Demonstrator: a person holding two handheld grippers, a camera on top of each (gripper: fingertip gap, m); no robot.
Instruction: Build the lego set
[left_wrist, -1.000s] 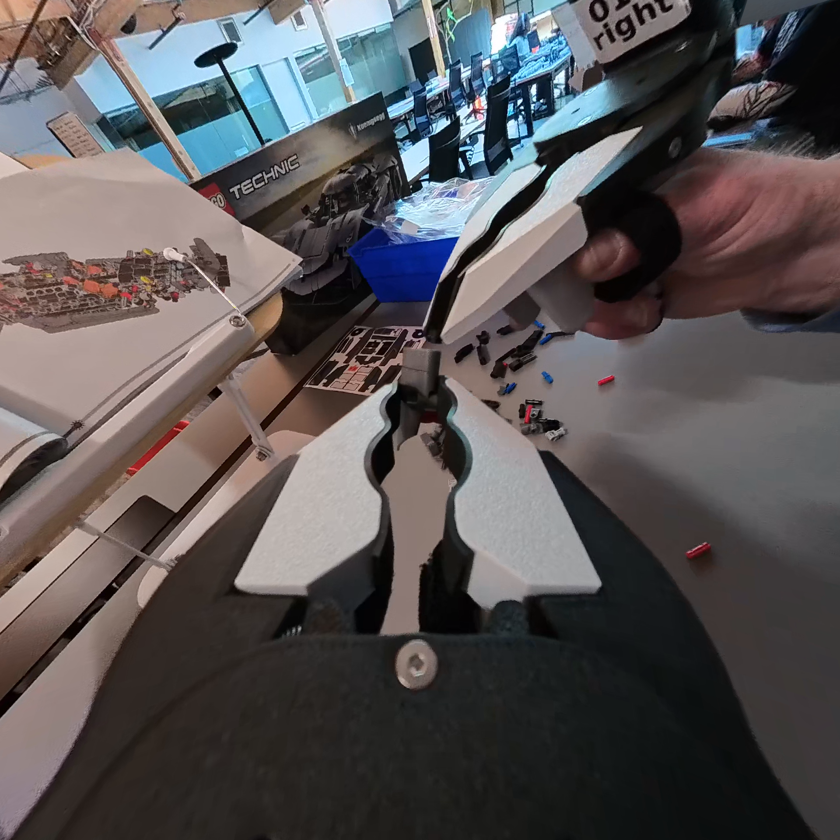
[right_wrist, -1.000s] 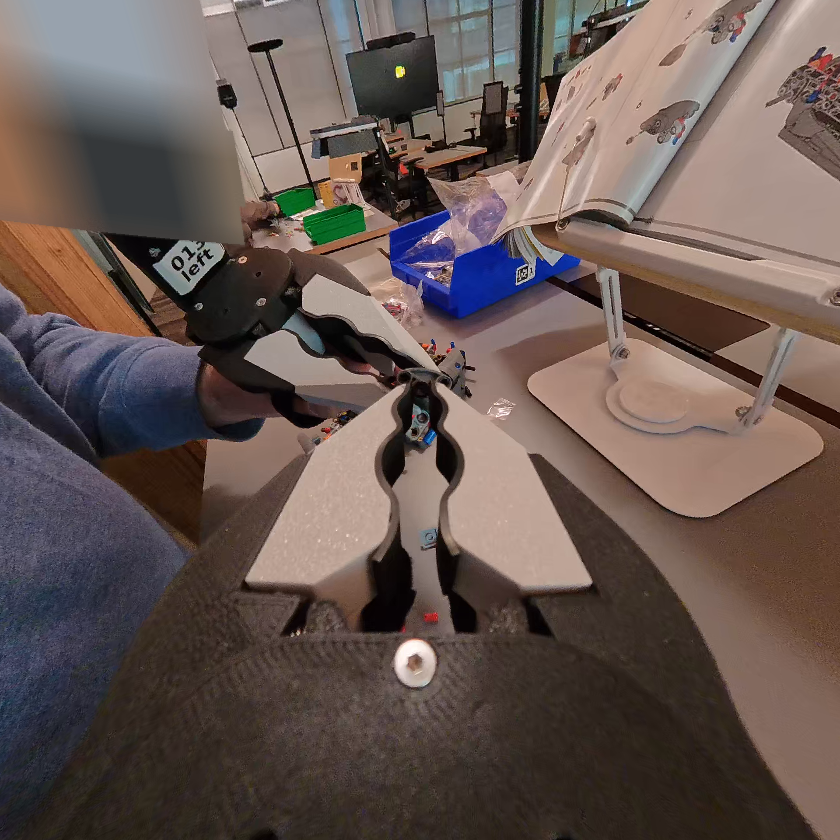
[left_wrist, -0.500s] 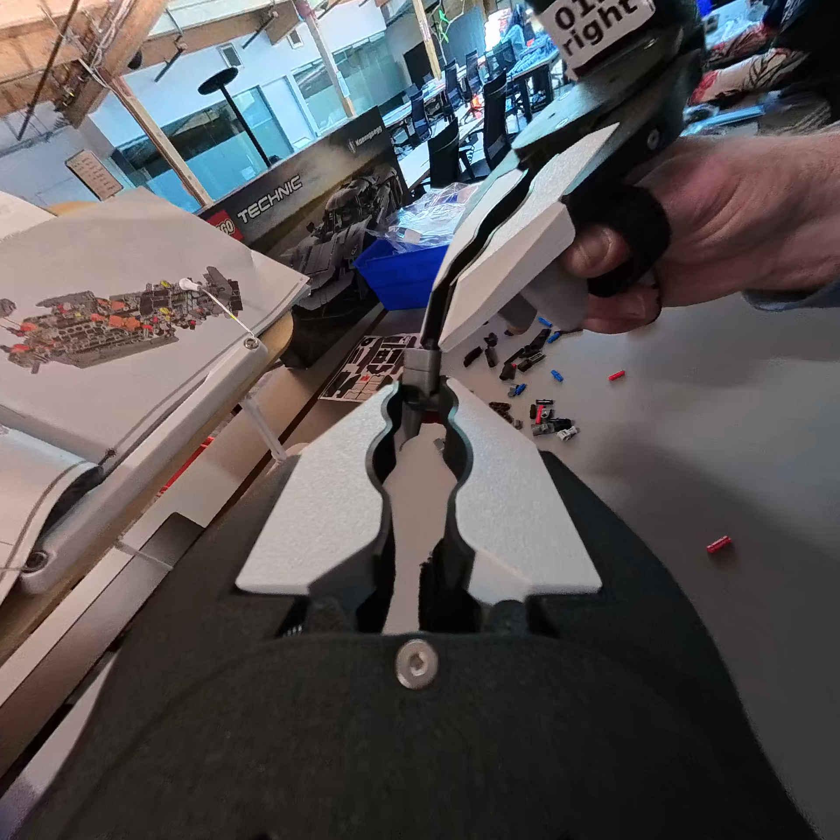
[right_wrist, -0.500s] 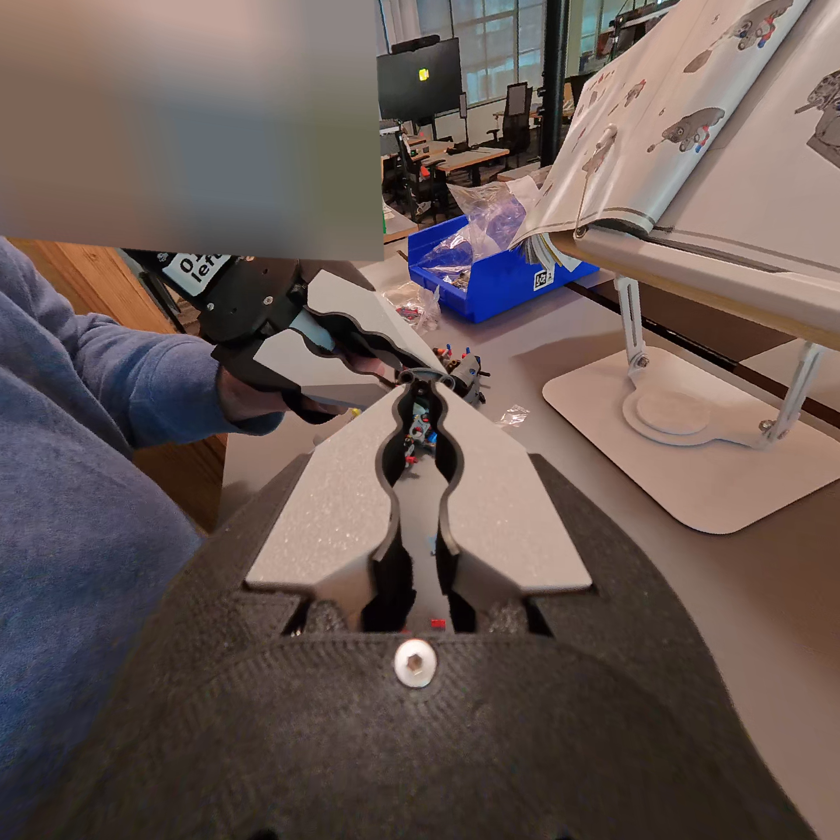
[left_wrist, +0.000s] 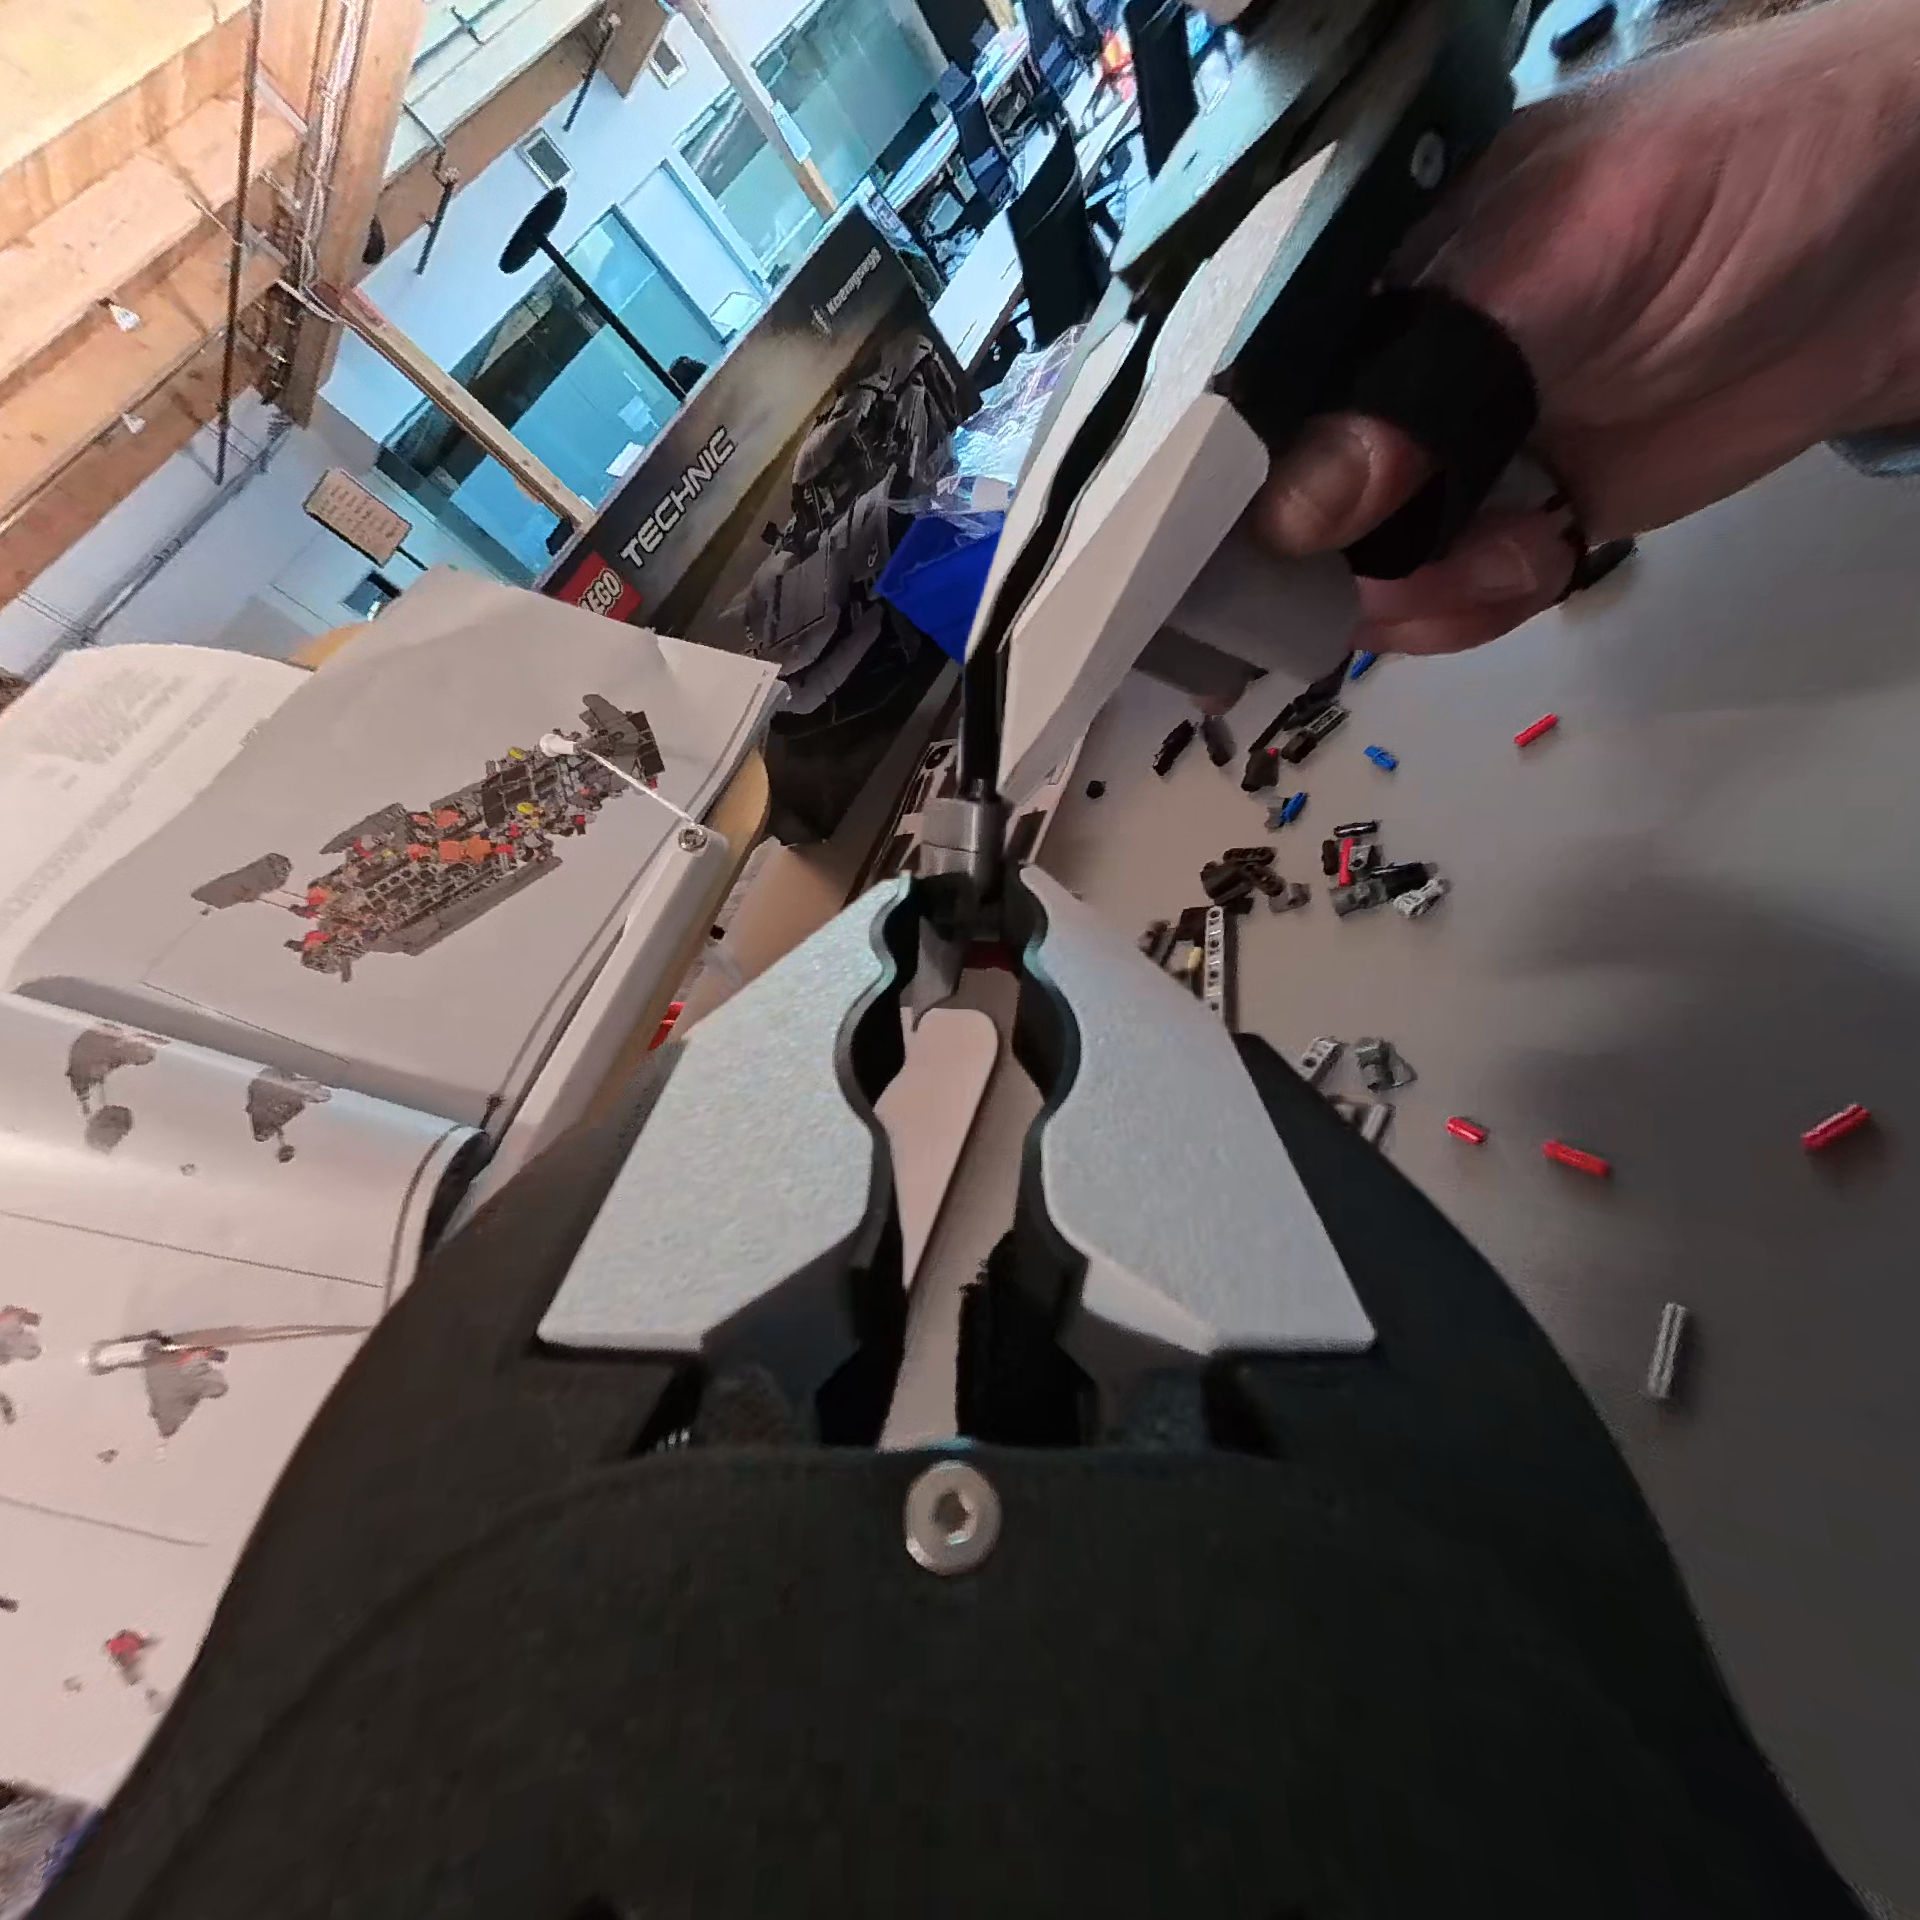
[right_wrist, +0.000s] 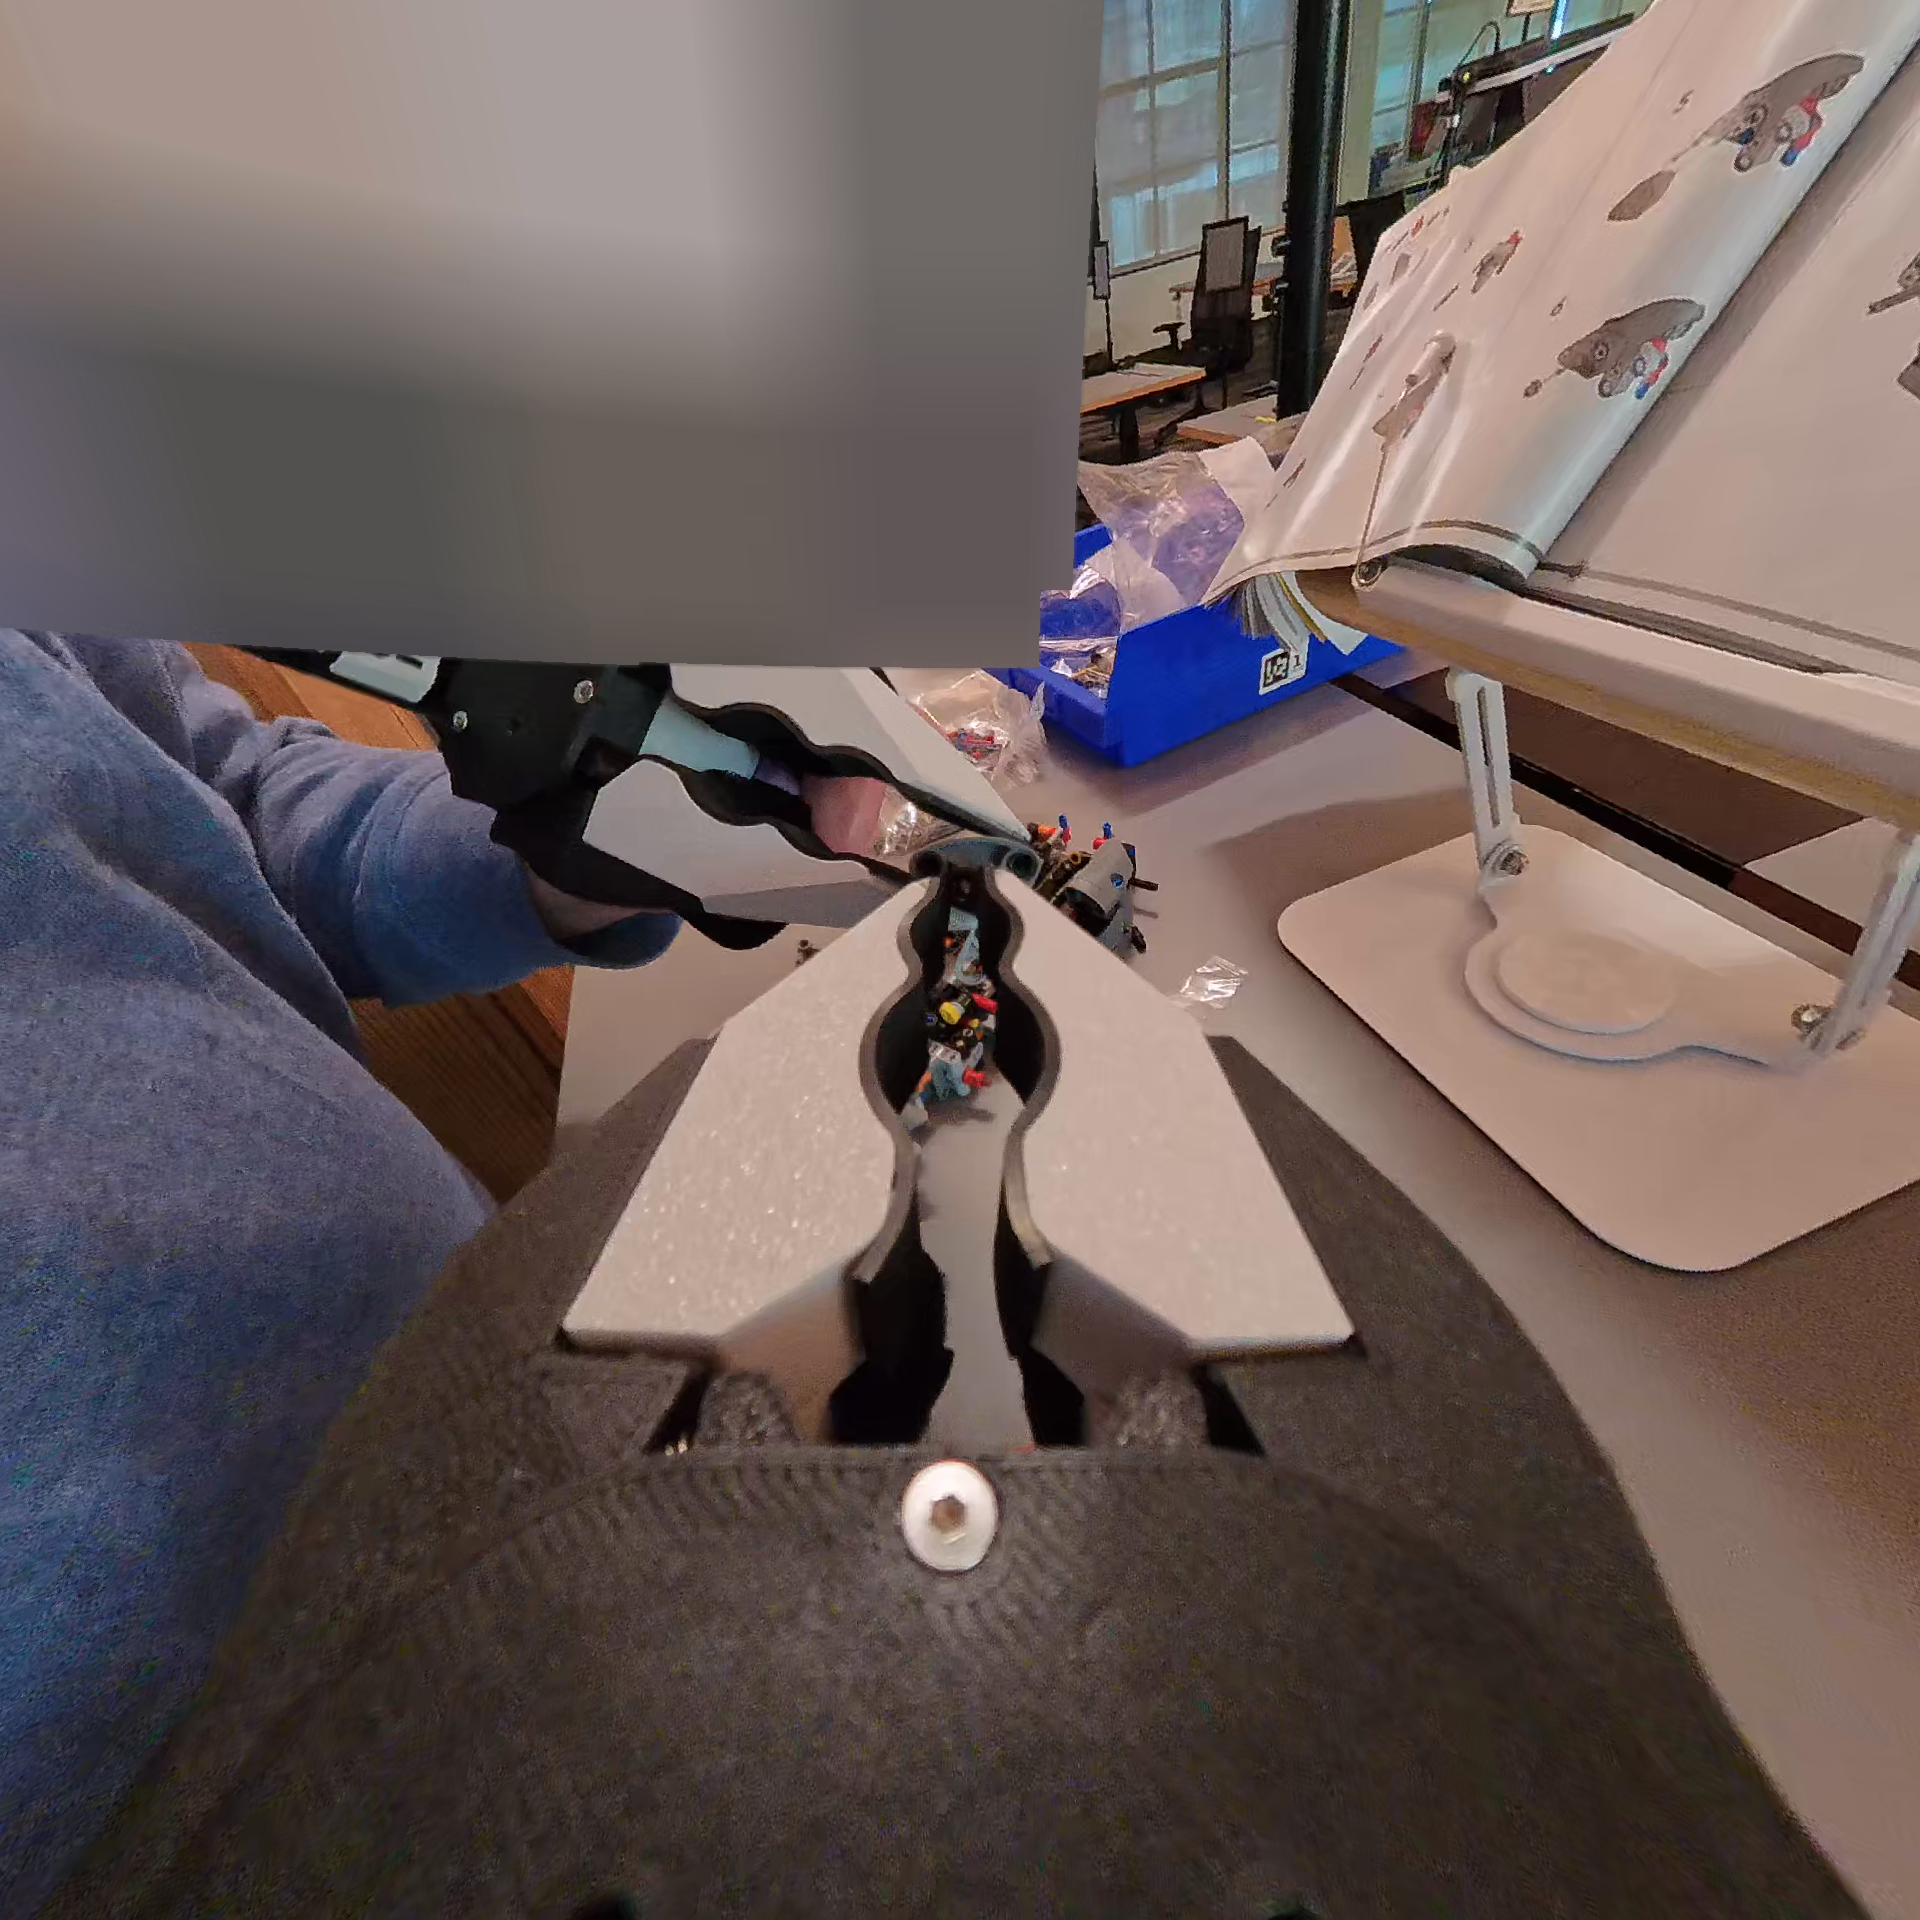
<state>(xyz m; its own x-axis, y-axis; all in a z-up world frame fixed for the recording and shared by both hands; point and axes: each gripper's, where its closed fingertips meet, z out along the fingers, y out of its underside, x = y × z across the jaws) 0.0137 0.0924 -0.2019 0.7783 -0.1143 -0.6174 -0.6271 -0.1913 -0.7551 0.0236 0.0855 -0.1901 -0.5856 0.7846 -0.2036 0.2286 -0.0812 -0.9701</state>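
Grey lego piece (left_wrist: 961, 847) pinched between both gripper tips.

**Colour Reference**

Left tool (left_wrist: 961, 914): pale grey fingers, black body. Held piece (left_wrist: 961, 836): grey. Counter (left_wrist: 1662, 987): grey, with scattered red pins (left_wrist: 1834, 1125) and blue pins (left_wrist: 1378, 756). Bin (right_wrist: 1174, 675): blue. Sleeve (right_wrist: 208, 883): blue.
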